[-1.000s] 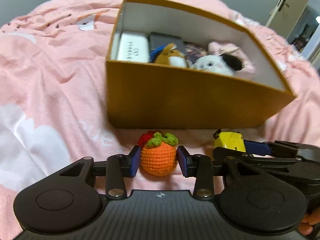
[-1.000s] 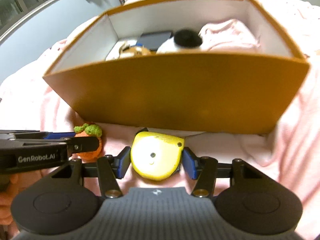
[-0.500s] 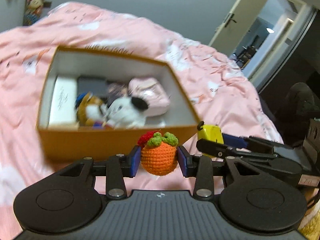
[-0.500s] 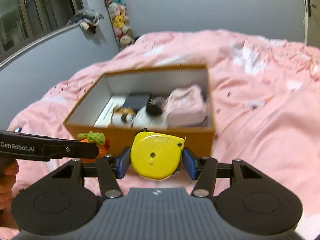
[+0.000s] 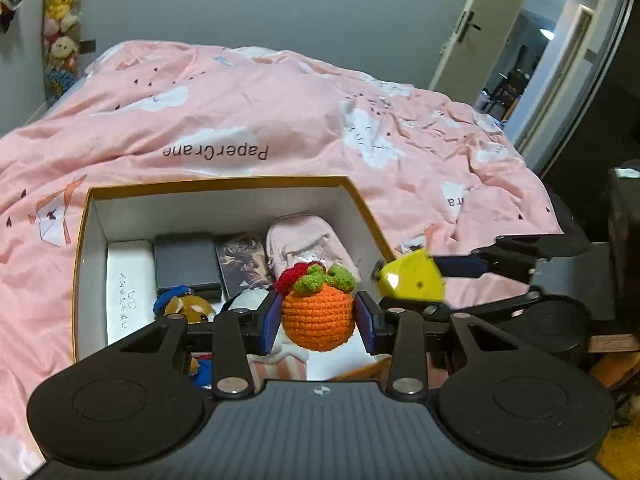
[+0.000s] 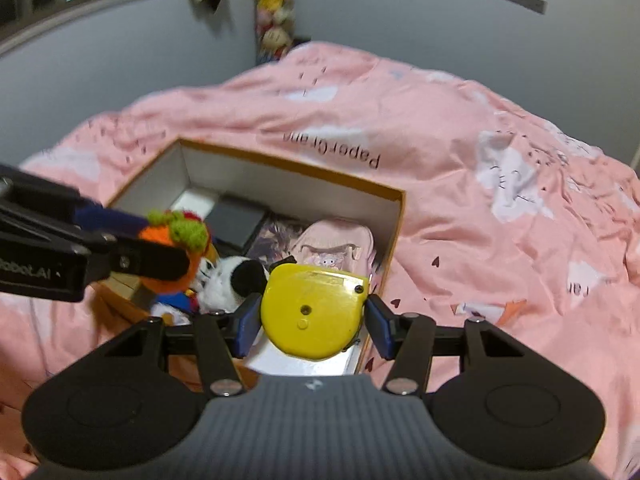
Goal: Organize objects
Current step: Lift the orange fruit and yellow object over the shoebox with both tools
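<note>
2 grippers (image 5: 318,316) (image 6: 310,320), 2 toys held

A bed (image 5: 280,120) carries everything, covered by a rumpled pink duvet (image 6: 460,184) printed with white clouds, small dark marks and the words "PaperCrane". Lying directly on the duvet is one open cardboard box (image 5: 216,184), orange-brown outside and white inside, its rim level and its near side toward the cameras
</note>
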`<state>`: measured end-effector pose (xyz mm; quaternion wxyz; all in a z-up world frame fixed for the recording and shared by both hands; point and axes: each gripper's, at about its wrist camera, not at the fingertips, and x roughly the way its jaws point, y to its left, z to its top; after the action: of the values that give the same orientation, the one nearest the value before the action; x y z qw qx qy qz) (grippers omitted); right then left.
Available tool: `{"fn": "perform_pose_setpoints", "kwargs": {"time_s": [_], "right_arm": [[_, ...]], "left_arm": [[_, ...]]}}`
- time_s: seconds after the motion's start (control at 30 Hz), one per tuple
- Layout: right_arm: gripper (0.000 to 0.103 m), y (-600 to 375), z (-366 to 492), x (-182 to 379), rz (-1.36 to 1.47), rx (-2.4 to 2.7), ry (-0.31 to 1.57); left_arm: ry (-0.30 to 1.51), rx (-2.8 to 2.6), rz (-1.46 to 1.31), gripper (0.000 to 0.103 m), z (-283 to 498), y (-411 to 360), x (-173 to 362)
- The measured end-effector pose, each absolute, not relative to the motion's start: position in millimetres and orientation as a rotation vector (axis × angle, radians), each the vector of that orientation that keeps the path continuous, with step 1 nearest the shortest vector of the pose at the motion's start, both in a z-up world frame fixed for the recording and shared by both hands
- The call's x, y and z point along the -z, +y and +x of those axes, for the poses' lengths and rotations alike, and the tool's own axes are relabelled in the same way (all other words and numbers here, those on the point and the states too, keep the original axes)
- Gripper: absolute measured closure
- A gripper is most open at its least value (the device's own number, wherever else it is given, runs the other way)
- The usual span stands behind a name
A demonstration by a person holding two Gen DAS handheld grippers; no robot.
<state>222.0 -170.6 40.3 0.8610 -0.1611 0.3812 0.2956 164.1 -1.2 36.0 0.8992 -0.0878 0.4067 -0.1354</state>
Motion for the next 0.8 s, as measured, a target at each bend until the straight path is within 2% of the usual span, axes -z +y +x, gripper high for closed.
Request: {"fn": "perform_pose_setpoints", "kwargs": {"time_s": [0.37,0.57,0.8], "right_arm": [[0.046,-138.2,263.7,6.0,-0.566,-0.682,1.047],[0.046,-119.5,266.9,14.7,-0.696,-0.71,1.099],[0.045,-109.0,288.1,21.1,-0.69,-0.729,1.227]], "left_arm": [[0.853,0.293,-0.226,0.058,175.8,21.5,-26.1],[0.847,0.315,-0.235,0.058,180.7,28.3,-23.8],[0.857,0.322,-0.264,0.058,189.3,34.9,-16.6]]}}
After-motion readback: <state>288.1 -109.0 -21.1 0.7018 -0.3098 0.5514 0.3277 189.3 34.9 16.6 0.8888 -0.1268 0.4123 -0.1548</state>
